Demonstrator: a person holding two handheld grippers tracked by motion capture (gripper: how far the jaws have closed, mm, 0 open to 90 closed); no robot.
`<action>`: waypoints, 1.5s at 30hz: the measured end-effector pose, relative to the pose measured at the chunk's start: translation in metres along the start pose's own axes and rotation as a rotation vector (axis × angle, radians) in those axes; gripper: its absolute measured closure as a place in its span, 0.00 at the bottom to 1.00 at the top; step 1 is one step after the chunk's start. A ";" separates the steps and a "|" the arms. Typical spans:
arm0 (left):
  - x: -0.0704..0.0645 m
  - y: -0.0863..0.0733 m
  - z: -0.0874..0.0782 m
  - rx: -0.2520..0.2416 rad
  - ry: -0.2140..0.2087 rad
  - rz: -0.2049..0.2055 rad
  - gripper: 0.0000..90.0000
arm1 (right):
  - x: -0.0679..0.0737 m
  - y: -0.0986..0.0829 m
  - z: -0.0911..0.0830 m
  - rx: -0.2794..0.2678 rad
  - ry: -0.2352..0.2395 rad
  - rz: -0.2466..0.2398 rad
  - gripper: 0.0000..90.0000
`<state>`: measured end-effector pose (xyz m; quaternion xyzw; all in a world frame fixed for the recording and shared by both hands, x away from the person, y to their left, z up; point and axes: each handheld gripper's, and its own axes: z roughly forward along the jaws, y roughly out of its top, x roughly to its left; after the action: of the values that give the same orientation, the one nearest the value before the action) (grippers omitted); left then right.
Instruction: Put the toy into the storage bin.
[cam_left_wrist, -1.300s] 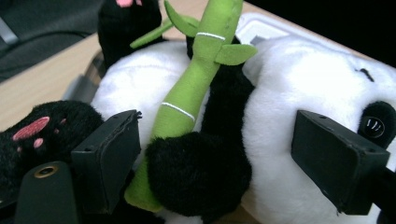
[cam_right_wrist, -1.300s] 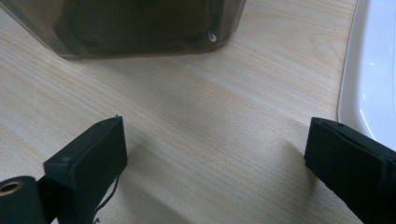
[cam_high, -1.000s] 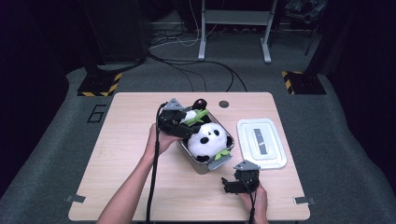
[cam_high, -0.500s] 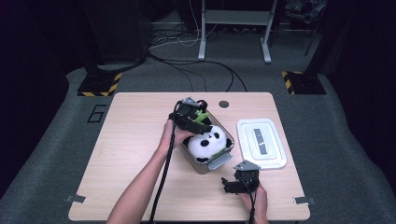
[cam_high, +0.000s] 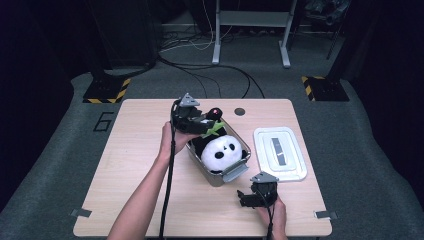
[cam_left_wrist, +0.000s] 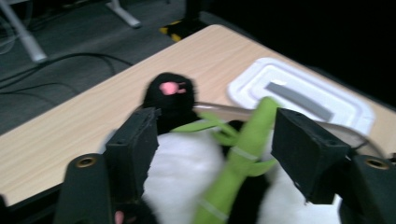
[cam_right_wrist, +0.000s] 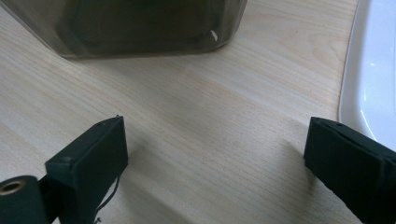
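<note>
High view: painted "6" on floor (cam_high: 102, 121) beside table (cam_high: 140, 150).

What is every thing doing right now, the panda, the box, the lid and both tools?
Panda toy: sitting inside the box, face up.
Box: open, no lid on.
Lid: lying flat on the table beside the box.
Left tool: open, over the panda's green stalk.
Right tool: open, holding nothing.

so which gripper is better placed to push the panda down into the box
Left. The left gripper is over the panda in the box, jaws open; the right gripper rests open on the table.
</note>
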<state>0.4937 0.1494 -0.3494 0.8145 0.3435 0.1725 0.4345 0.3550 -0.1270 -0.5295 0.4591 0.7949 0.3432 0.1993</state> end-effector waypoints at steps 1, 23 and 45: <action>0.002 -0.001 0.002 0.021 0.011 0.001 0.40 | 0.000 0.000 0.000 0.000 -0.002 -0.002 0.06; 0.000 -0.017 0.057 0.273 0.099 -0.012 0.68 | 0.000 0.000 0.000 0.000 0.005 -0.005 0.06; 0.003 0.013 0.057 0.101 0.068 -0.035 0.72 | 0.000 0.000 0.000 -0.001 0.002 -0.005 0.07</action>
<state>0.5342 0.1126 -0.3713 0.8231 0.3805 0.1749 0.3837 0.3551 -0.1273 -0.5296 0.4566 0.7961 0.3434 0.1998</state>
